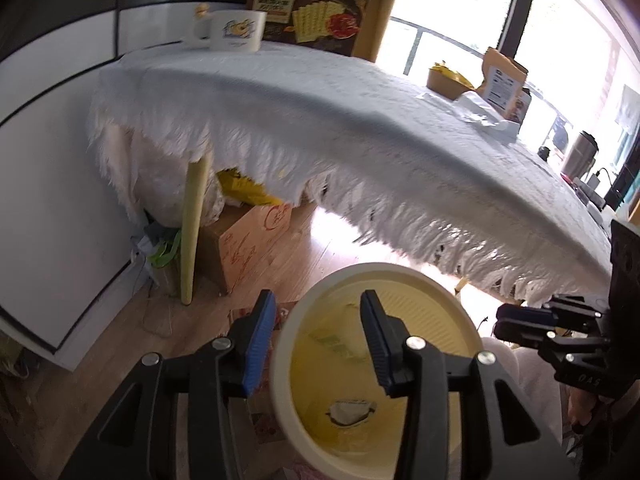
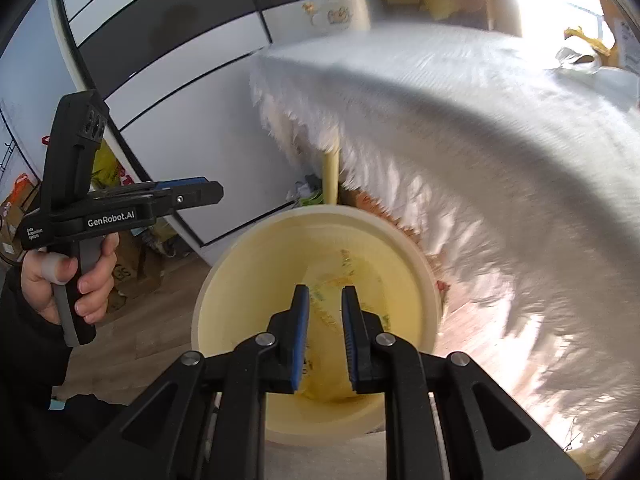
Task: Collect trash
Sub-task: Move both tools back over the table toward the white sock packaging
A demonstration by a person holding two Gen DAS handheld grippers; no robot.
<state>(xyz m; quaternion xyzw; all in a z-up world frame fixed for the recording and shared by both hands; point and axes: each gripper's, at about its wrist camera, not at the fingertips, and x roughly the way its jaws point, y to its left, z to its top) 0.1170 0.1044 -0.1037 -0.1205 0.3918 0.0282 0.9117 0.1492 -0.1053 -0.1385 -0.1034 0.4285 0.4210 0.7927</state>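
Hovering over the round pale-yellow plastic waste bin [image 2: 320, 280] on the floor beside the white fringed tablecloth [image 1: 360, 140], the right gripper [image 2: 325, 340] has narrow, empty jaws, the left gripper [image 1: 316, 344] half-open ones, so next reach tabletop litter with jaws wider.

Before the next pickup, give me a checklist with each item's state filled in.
1. Right tongs empty: ok, narrow gap, nothing between them.
2. Left tongs empty: ok, apart, nothing gripped.
3. Bin upright, mouth unobstructed: ok.
4. Trash inside the bin: ok, a wrapper lies at the bottom.
5. Table cleared of trash: not ok, crumpled white plastic lies by the brown bag.
6. Floor around the bin free of litter: cannot tell, mostly hidden.
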